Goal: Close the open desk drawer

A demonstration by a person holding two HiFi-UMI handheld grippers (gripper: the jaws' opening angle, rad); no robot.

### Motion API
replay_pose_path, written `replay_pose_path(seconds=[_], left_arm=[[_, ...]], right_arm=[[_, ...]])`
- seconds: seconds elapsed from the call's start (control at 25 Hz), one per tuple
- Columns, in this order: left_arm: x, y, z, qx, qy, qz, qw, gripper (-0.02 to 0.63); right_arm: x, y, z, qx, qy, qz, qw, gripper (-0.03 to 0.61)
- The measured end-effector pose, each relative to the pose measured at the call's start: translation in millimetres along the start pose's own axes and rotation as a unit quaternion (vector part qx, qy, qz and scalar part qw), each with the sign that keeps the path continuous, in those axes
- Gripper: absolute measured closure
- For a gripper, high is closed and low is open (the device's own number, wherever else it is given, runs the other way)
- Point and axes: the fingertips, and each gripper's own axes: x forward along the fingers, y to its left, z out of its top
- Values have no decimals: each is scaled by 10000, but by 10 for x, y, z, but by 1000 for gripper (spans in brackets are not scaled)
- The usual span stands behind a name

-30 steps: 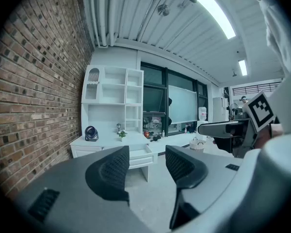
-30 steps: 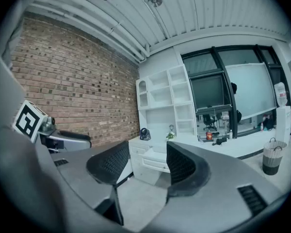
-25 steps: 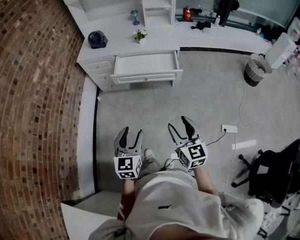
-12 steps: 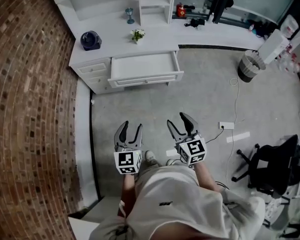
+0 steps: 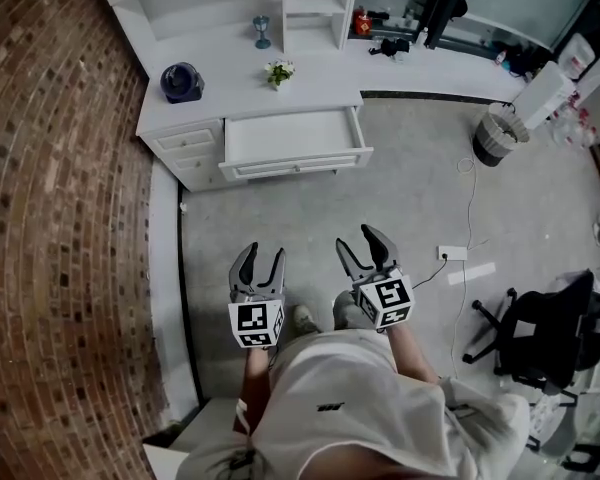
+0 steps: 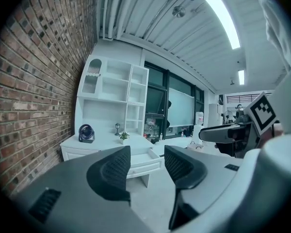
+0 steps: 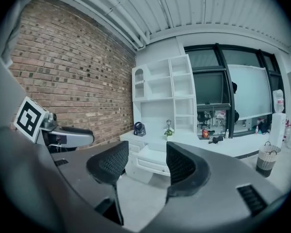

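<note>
A white desk (image 5: 230, 83) stands against the brick wall, its wide drawer (image 5: 292, 140) pulled out toward me and empty. In the left gripper view the drawer (image 6: 144, 160) shows between the jaws, far off. In the right gripper view the drawer (image 7: 153, 160) also lies ahead. My left gripper (image 5: 258, 259) is open and holds nothing, well short of the desk above the floor. Beside it, my right gripper (image 5: 366, 243) is open and empty too.
On the desk sit a dark fan (image 5: 178, 81), a small potted plant (image 5: 279, 71) and a goblet (image 5: 263, 31). A waste bin (image 5: 496, 134) stands at the right, a cable and socket strip (image 5: 453, 253) lie on the floor, and an office chair (image 5: 545, 333) is at lower right.
The view has shifted slightly and the desk sits a little nearer than a second ago. Both grippers keep the same open pose.
</note>
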Motion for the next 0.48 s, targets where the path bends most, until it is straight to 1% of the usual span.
replay_pose_path(seconds=[0.12,0.24,0.48], left_arm=[[85,11,-13,7,44,-94,9999,385],[177,0,-43,16,78,-156,9998,387],[365,106,-50,-44,139,-34,9999,388]], right_arm=[[88,-46,7,26,-44,-58,10000,347],[143,-71,-37,31,71,-61,10000,347],[360,-154,-67,91,192,25,9998,347]])
